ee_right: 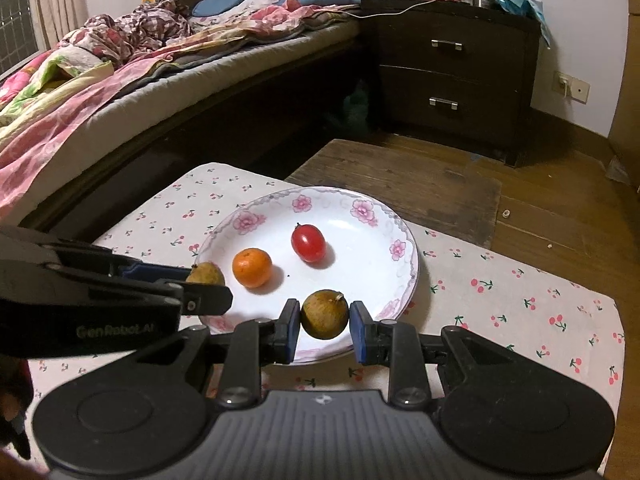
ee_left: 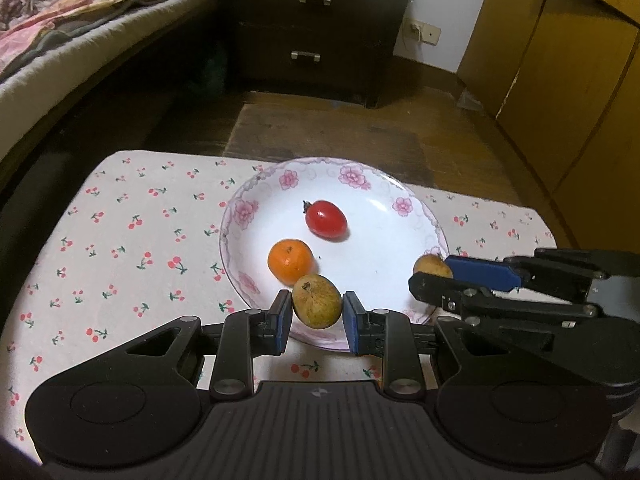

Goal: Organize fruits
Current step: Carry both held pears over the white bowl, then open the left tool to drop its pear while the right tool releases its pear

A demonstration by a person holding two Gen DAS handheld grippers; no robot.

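Note:
A white plate with pink flowers on its rim (ee_left: pixel 384 184) (ee_right: pixel 400 236) sits on the cherry-print cloth. In it lie a red tomato (ee_left: pixel 325 219) (ee_right: pixel 308 243) and an orange mandarin (ee_left: pixel 290 261) (ee_right: pixel 252 267). My left gripper (ee_left: pixel 317 316) is shut on a brown-green round fruit (ee_left: pixel 317 306), held over the plate's near edge. My right gripper (ee_right: pixel 325 326) is shut on a second brown fruit (ee_right: pixel 325 314), also over the plate's near rim. Each gripper shows in the other's view: the right gripper (ee_left: pixel 434 276) with its fruit (ee_left: pixel 430 266), the left gripper (ee_right: pixel 206 286) with its fruit (ee_right: pixel 205 273).
The cherry-print cloth (ee_left: pixel 120 248) (ee_right: pixel 520 300) covers a small table. Beyond lie a wooden floor, a dark nightstand (ee_left: pixel 312 28) (ee_right: pixel 448 72), a bed with quilts (ee_right: pixel 120 64) on the left and a yellow cabinet (ee_left: pixel 560 60) on the right.

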